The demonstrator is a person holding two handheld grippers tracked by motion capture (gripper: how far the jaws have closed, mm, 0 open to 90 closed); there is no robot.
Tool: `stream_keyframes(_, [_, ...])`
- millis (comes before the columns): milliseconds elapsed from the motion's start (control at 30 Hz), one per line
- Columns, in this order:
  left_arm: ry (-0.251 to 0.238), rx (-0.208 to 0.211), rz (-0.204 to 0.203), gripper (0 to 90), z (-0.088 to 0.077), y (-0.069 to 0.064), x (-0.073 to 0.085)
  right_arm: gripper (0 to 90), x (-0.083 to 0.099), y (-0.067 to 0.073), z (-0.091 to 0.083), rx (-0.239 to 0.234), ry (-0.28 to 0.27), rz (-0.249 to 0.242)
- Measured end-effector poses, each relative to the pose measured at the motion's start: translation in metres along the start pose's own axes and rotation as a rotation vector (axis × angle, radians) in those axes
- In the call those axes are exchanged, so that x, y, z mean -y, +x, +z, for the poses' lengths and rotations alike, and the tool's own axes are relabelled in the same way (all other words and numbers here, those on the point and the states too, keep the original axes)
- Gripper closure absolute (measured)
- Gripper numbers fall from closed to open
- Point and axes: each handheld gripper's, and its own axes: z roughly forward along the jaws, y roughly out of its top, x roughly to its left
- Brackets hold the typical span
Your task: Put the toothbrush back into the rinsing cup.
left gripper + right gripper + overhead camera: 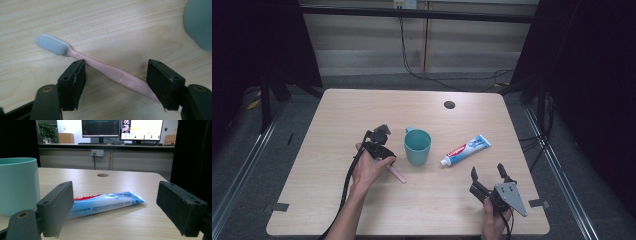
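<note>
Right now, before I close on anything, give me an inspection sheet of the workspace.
Surface: light wooden table, round grommet hole near the far edge.
Job's things: pink toothbrush lying flat, bristle head clear of the jaws; teal mug upright beside it; toothpaste tube lying flat to the mug's right.
Clutter: nothing seen.
Grippers: left gripper jaws straddle the toothbrush handle, one pad at the handle, not clamped; right gripper open, aimed at the toothpaste tube, apart from it.
Cables: black cable trails along the left forearm; wall cables hang behind the table.
Surroundings: dark curtains at both sides, monitors on a counter behind.
</note>
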Motion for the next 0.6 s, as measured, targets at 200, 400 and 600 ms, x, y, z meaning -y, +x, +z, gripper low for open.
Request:
stream_keyframes(200, [-0.007, 0.003, 0.012, 45.6, -0.002, 0.006, 0.001, 13.4, 0.000, 0.000, 0.000, -0.001, 0.001, -0.001])
stream_keyframes(400, [-0.013, 0.022, 0.026, 57.2, -0.005, 0.013, 0.005, 13.4, 0.000, 0.000, 0.000, 0.000, 0.001, -0.001])
stream_keyframes(600, [0.000, 0.026, 0.057, 67.0, -0.007, 0.015, 0.007, 13.4, 0.000, 0.000, 0.000, 0.000, 0.001, 0.000])
